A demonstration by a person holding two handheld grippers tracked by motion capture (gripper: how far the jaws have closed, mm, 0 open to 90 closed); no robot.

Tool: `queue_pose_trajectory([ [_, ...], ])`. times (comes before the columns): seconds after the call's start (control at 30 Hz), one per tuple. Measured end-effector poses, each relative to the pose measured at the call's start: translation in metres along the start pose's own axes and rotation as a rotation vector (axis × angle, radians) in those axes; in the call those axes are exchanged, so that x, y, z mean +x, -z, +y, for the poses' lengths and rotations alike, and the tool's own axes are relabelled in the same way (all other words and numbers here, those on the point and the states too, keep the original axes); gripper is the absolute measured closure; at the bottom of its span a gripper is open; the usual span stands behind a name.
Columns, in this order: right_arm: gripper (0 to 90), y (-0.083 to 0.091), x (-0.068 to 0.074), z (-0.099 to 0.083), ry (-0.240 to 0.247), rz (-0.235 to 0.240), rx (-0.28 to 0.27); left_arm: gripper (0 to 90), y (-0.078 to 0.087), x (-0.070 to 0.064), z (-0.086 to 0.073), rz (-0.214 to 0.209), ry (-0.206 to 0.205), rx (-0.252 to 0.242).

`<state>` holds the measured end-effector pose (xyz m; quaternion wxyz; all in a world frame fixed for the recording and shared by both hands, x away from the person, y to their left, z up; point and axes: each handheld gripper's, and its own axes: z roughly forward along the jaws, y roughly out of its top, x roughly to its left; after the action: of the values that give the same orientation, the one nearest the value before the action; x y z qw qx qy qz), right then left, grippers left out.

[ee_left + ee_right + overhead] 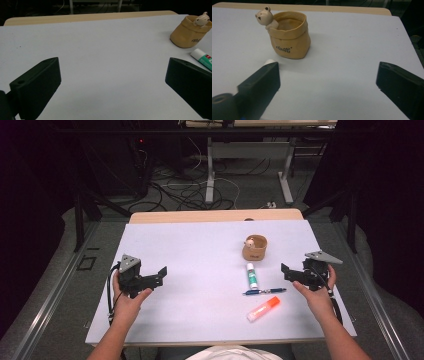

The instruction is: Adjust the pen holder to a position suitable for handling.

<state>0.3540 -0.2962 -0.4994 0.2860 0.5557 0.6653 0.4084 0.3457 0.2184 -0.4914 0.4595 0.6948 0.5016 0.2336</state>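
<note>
A tan bag-shaped pot (255, 247) with a small bear figure on its rim stands right of the table's middle. Nearer the person lie a white glue stick with a green label (251, 275), a blue pen (265, 291) and an orange marker (263, 308). My left gripper (159, 276) is held open over bare white surface at the left, far from these things. My right gripper (289, 274) is open just right of the glue stick. The left gripper view shows the pot (187, 35) and glue stick (203, 58) at its right edge. The right gripper view has the pot (289, 37) ahead-left between wide jaws.
A white sheet (200, 250) covers the table, with a wooden strip (215, 215) bare at the far edge. Beyond it are desk legs and cables on the floor (200, 190). Dark curtains stand on both sides.
</note>
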Motion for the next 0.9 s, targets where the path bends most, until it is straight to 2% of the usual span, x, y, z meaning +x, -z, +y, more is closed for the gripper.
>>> queue_pose_trajectory([
  [0.17, 8.9, -0.001, 0.001, -0.002, 0.001, 0.017, 0.017, 0.1, -0.003, -0.001, -0.001, -0.003, -0.007, 0.010],
  [0.37, 15.2, -0.006, 0.002, -0.005, 0.006, 0.034, 0.051, 0.1, -0.006, -0.001, -0.001, 0.004, -0.008, 0.019],
  [0.4, 15.4, -0.007, 0.003, -0.004, -0.009, 0.047, 0.059, 0.1, -0.005, -0.001, -0.002, 0.004, -0.010, 0.022],
  [0.57, 17.2, -0.011, 0.004, -0.002, -0.016, 0.050, 0.072, 0.1, -0.003, -0.001, -0.003, 0.008, -0.008, 0.023],
  [0.63, 19.7, -0.014, 0.006, 0.001, -0.012, 0.049, 0.083, 0.1, -0.001, -0.001, -0.002, 0.007, -0.019, 0.020],
  [0.67, 20.3, -0.015, 0.008, 0.003, -0.031, 0.053, 0.086, 0.1, -0.001, -0.001, -0.002, 0.007, -0.019, 0.020],
  [0.8, 22.1, -0.017, 0.009, 0.009, -0.049, 0.062, 0.093, 0.1, -0.001, -0.002, -0.003, 0.008, -0.017, 0.018],
  [0.9, 23.9, -0.020, 0.011, 0.023, -0.046, 0.066, 0.083, 0.1, -0.001, -0.002, -0.003, 0.006, -0.014, 0.015],
])
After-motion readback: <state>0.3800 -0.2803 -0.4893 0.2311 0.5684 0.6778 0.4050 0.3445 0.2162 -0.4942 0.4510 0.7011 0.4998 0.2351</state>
